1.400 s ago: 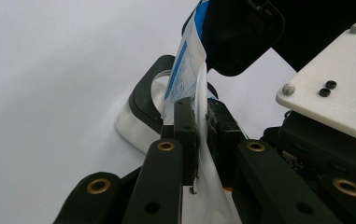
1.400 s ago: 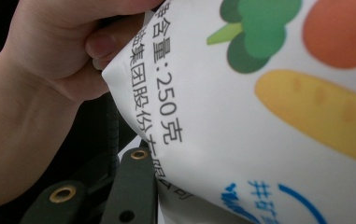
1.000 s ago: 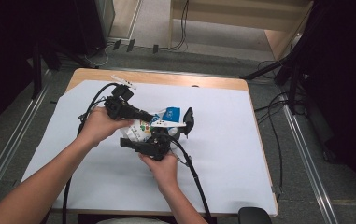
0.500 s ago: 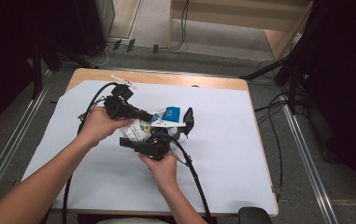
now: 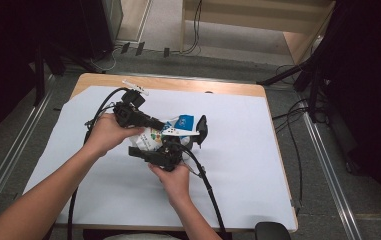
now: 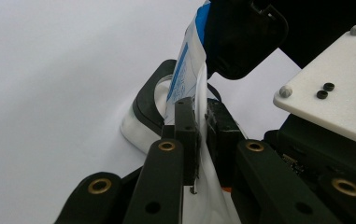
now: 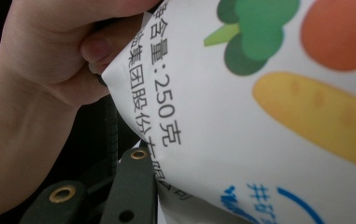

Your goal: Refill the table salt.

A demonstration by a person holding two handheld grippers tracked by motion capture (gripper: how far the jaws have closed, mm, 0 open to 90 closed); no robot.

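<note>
A white pouch (image 5: 154, 138) printed with vegetables and blue lettering is held up over the middle of the table between both grippers. My left gripper (image 5: 161, 127) reaches in from the left. In the left gripper view its jaws (image 6: 202, 133) are shut on a thin edge of the pouch (image 6: 185, 79). My right gripper (image 5: 185, 138) comes from below, its far jaw standing at the pouch's right end, shut on the pouch across its width. In the right gripper view the pouch (image 7: 259, 112) lies against one finger (image 7: 131, 186) and hides the other; the person's left hand (image 7: 40, 60) is behind.
A white sheet (image 5: 238, 165) covers the wooden table (image 5: 198, 86). A small white piece (image 5: 135, 86) lies at the back left edge. Black cables (image 5: 210, 187) trail from both grippers toward the front. Metal rails run along the floor on both sides.
</note>
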